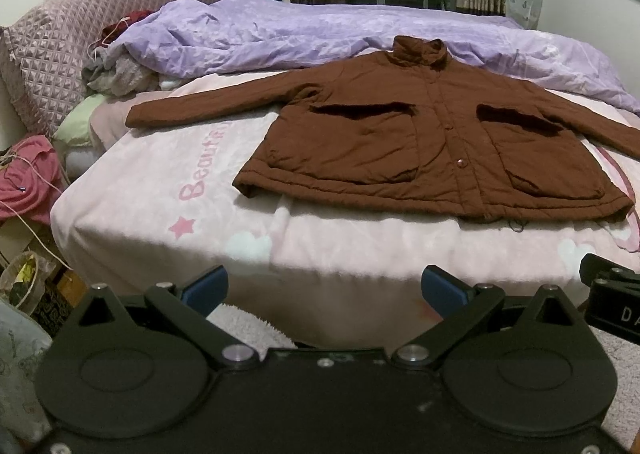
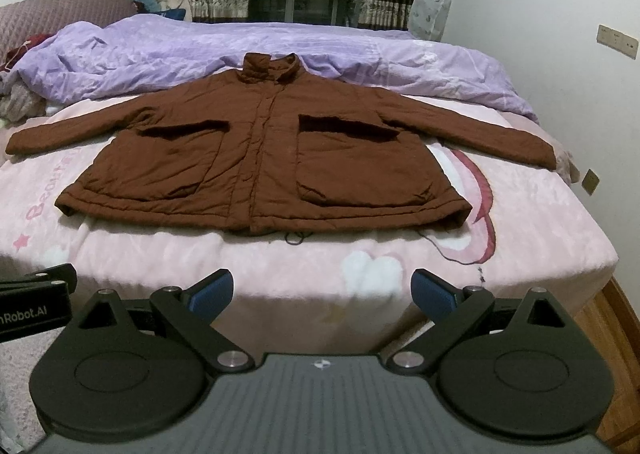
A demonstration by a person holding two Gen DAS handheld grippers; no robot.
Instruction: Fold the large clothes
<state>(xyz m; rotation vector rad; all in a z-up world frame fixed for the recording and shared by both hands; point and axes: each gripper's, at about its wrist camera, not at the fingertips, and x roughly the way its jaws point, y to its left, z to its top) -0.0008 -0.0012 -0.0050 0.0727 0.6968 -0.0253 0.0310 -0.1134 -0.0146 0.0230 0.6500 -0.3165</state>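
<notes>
A brown padded jacket [image 1: 432, 142] lies flat and face up on the pink bed sheet [image 1: 160, 206], collar to the far side, both sleeves spread out sideways. It also shows in the right wrist view [image 2: 264, 158]. My left gripper [image 1: 325, 290] is open and empty, held off the near edge of the bed, well short of the jacket's hem. My right gripper [image 2: 323, 292] is open and empty too, off the near bed edge in front of the hem. Part of the right gripper shows at the right edge of the left wrist view [image 1: 612, 294].
A crumpled purple duvet [image 2: 224, 50] lies across the far side of the bed behind the collar. A quilted headboard [image 1: 80, 38] and piled clothes [image 1: 120, 74] are at the left. Floor clutter [image 1: 24, 182] sits left of the bed; a wall [image 2: 560, 14] bounds the right.
</notes>
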